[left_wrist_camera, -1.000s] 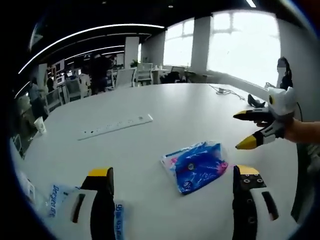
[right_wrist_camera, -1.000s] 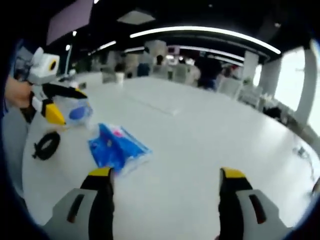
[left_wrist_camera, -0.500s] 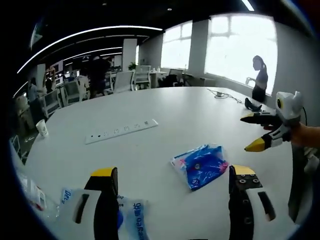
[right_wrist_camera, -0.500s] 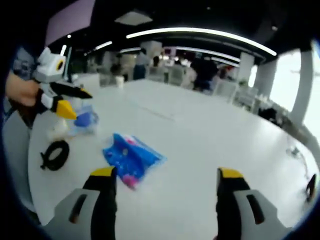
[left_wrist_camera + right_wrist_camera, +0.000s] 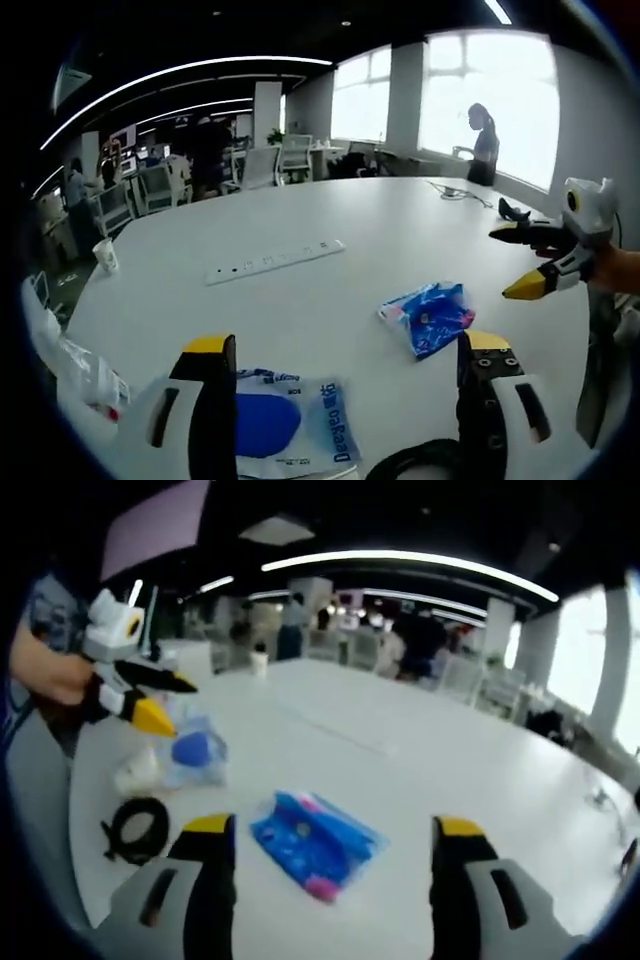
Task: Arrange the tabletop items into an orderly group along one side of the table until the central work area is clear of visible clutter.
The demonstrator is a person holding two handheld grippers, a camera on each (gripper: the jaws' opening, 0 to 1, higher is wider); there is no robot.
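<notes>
Left gripper (image 5: 340, 350): jaws wide, empty. Right gripper (image 5: 325, 830): jaws wide, empty. Blue packet (image 5: 315, 843) lies flat at lower centre of the right gripper view, long axis running upper left to lower right.

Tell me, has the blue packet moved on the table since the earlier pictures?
Cannot tell. In the left gripper view the blue packet and the power strip have shifted together the same way, so the camera moved, not clearly the packet.

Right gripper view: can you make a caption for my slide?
Open right gripper faces a blue packet on the white table.
</notes>
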